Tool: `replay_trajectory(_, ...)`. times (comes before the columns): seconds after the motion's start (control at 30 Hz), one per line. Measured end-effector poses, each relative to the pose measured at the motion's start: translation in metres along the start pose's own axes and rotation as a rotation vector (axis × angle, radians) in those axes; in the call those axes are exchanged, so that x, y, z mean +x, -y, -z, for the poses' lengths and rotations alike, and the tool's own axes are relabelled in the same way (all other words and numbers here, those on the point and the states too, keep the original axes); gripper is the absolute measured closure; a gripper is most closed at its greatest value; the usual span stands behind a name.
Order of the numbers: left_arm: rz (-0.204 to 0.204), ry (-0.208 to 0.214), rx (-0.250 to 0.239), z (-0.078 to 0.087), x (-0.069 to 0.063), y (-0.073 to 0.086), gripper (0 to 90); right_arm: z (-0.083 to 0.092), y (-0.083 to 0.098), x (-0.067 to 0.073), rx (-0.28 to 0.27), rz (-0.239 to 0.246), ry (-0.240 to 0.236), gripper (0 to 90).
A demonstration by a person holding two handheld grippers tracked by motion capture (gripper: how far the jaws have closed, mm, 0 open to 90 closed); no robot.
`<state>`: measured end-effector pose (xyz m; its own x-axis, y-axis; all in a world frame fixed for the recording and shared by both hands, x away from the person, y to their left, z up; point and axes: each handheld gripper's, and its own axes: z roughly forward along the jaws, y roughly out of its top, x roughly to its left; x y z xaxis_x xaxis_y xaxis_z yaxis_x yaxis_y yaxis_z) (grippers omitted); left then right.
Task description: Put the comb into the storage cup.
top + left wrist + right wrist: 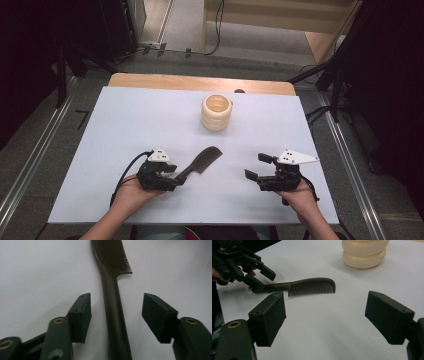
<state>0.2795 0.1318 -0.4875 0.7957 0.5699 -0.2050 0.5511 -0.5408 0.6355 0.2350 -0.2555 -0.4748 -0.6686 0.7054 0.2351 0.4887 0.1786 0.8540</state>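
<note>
Item 1, left gripper (176, 176): seen at lower left of centre in the high view. The fingers (81, 315) are parted to either side of the comb's handle, with a gap visible on each side in the left gripper view; no pressing contact is shown. In the right gripper view one finger appears very close to the handle's end.

Item 2, right gripper (256, 167): seen at lower right in the high view. The fingers (270, 317) are spread wide over bare surface; nothing is held or touched.

Item 3, surface (125, 125): a pale sheet over a wooden top, whose far strip is exposed at the upper edge. Open room is seen between the two grippers and between comb and cup. The near edge runs just beneath both hands.

Item 4, comb (202, 162): dark, with a long slim handle, fine close teeth and a curved back. It lies flat at lower centre, handle toward the left gripper, toothed head angled to the upper right.

Item 5, cup (216, 113): cream, ribbed, upright, above centre, well apart from the comb.
</note>
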Motion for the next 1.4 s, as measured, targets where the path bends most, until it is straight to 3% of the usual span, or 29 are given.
replay_trajectory(0.27, -0.033, -0.032, 0.06, -0.007, -0.005, 0.001, 53.2, -0.002, -0.001, 0.0, 0.0, 0.007, -0.001, 15.2)
replay_trajectory(0.4, -0.032, -0.048, 0.061, -0.008, -0.007, 0.001, 56.9, -0.002, -0.001, 0.0, 0.001, 0.007, -0.002, 15.2)
replay_trajectory(0.53, -0.032, -0.063, 0.091, -0.008, -0.009, -0.002, 58.4, -0.001, -0.001, 0.0, 0.001, 0.008, -0.001, 15.3)
replay_trajectory(0.73, -0.116, -0.151, 0.157, -0.011, -0.02, -0.007, 64.9, -0.001, -0.001, -0.001, 0.002, 0.011, 0.001, 15.3)
replay_trajectory(1.13, -0.073, -0.187, 0.227, -0.016, -0.023, -0.016, 72.2, -0.001, 0.0, -0.001, 0.009, 0.007, 0.008, 15.3)
replay_trajectory(1.3, -0.083, -0.204, 0.276, -0.018, -0.025, -0.022, 72.9, -0.001, 0.0, -0.001, 0.01, 0.008, 0.012, 15.3)
replay_trajectory(1.4, -0.084, -0.202, 0.272, -0.018, -0.025, -0.022, 73.3, -0.001, 0.0, -0.001, 0.011, 0.009, 0.011, 15.3)
